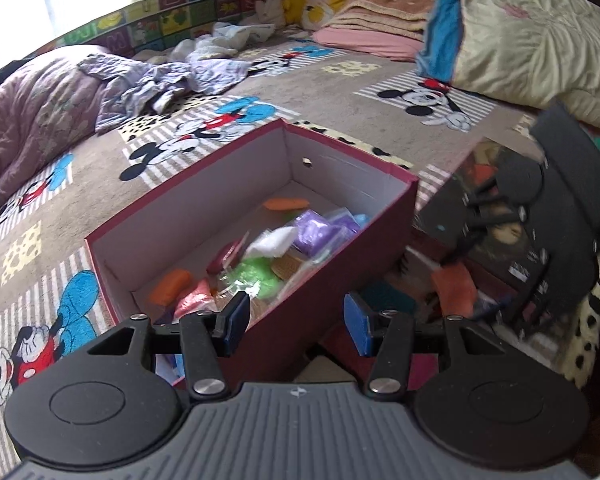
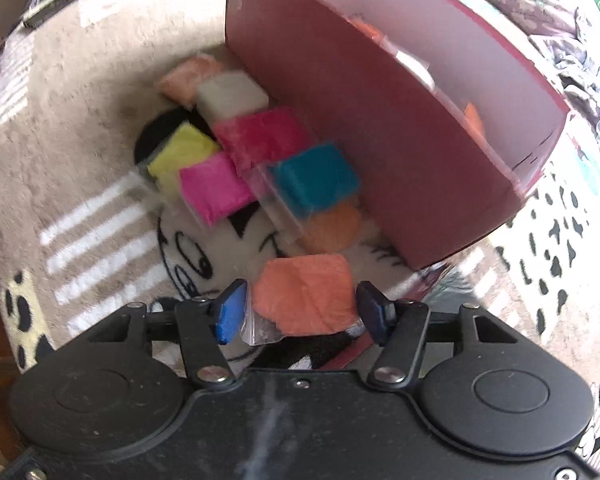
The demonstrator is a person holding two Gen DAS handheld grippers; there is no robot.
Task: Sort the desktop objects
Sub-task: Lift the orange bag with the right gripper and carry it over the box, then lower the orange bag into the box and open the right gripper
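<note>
Soft orange packet (image 2: 305,294) in clear wrap, framed by spread right gripper (image 2: 302,312) fingers, left gripper (image 1: 296,330) fingers held apart above red box (image 1: 340,280)

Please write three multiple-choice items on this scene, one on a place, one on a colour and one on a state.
1. Where does the teal packet lie?
A. inside the box
B. on the blanket beside the box
C. on a pillow

2. What colour is the packet between the right gripper's fingers?
A. orange
B. purple
C. green

3. How is the left gripper?
A. shut on a packet
B. open, holding nothing
C. shut on the box wall

Answers:
1 B: in the right wrist view the teal packet rests on the blanket against the outside of the box wall.
2 A: the orange packet sits between the blue pads.
3 B: in the left wrist view its pads stand apart, with only the box edge seen beyond them.
</note>
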